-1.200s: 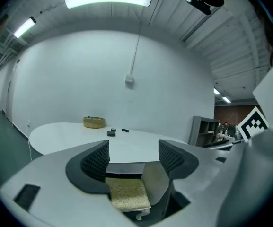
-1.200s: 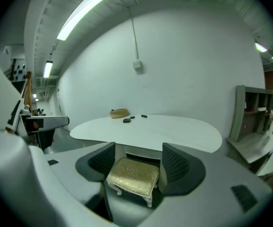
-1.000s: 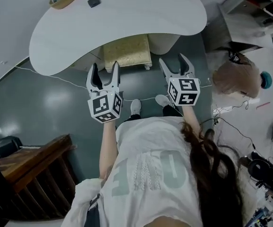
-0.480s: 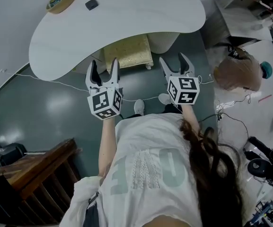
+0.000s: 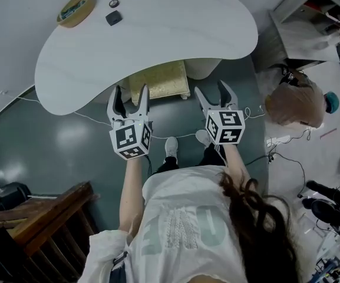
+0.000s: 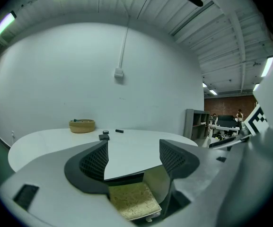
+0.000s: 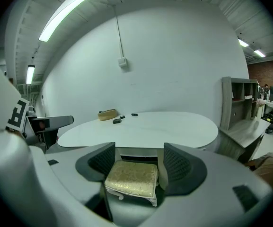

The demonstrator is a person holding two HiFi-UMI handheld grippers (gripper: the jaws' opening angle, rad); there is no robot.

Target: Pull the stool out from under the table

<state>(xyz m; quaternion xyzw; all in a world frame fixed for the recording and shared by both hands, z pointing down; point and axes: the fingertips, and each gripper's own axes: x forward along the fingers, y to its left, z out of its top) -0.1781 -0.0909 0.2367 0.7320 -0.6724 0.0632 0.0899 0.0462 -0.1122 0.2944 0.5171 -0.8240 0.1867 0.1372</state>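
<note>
Head view: your left gripper [image 5: 130, 96] and right gripper [image 5: 212, 93] are held out side by side over the dark floor [image 5: 52, 134], both aimed at the table [image 5: 158, 28]. Both sets of jaws are spread, nothing in either. The stool [image 5: 158, 81] sits tucked under the table's near edge with the front of its cream seat sticking out. The L gripper's tips are just at the seat's near left corner and the R gripper's tips are off its right side. Can't tell contact from here. The basket [image 5: 75, 9] and a small dark object [image 5: 114, 17] are at the tabletop's far left. Your shoe [image 5: 170, 146] is on the floor between the grippers, with a thin cable [image 5: 87, 118] running across in front of it.

Left gripper view: jaws wide apart, pads bare. Through the gap you see the table edge [image 6: 127, 167], with the stool seat [image 6: 134, 200] below it, low in frame and clear of the pads. The basket [image 6: 82, 126] is far back on the top.

Right gripper view: jaws also apart, no grip. The stool [image 7: 132, 178] shows framed between the pads but sits beyond them, not pinched. The tabletop [image 7: 150, 126] hangs over its back part. A shelf unit [image 7: 238, 103] stands at the right by the wall.
</note>
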